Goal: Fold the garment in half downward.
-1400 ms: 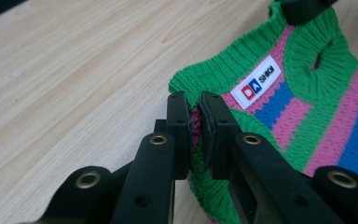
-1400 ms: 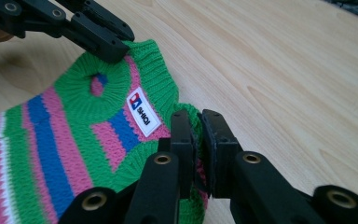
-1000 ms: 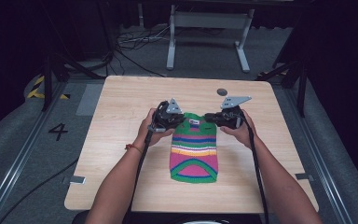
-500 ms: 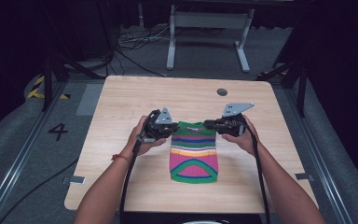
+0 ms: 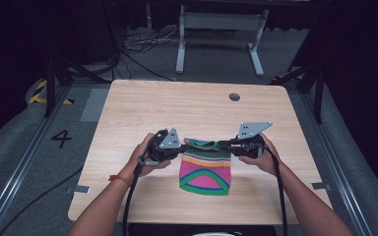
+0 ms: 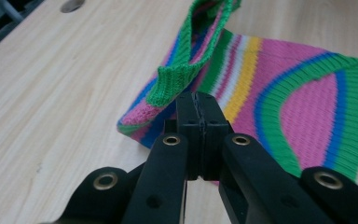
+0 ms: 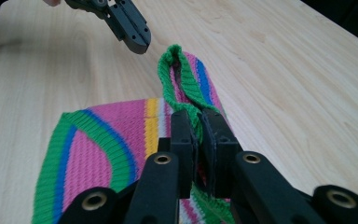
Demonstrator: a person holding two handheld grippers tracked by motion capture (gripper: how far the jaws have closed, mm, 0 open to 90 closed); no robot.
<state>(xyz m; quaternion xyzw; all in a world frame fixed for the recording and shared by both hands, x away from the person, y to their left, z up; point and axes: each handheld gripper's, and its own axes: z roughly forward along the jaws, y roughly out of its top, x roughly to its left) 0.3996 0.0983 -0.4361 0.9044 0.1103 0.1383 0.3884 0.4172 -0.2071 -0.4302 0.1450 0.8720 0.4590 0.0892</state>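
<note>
Over the last second both hands have drawn back toward the bottom of the high view, and the striped knitted hat (image 5: 205, 167) has come along, now sitting low at the centre of the wooden table (image 5: 187, 110). It looks like they are dragging or straightening it by the green cuff. The right gripper (image 7: 196, 140) is clamped on that cuff, knit pinched between its jaws. The left gripper (image 6: 199, 109) has its jaws pressed together just short of the cuff's folded edge; nothing shows between them.
</note>
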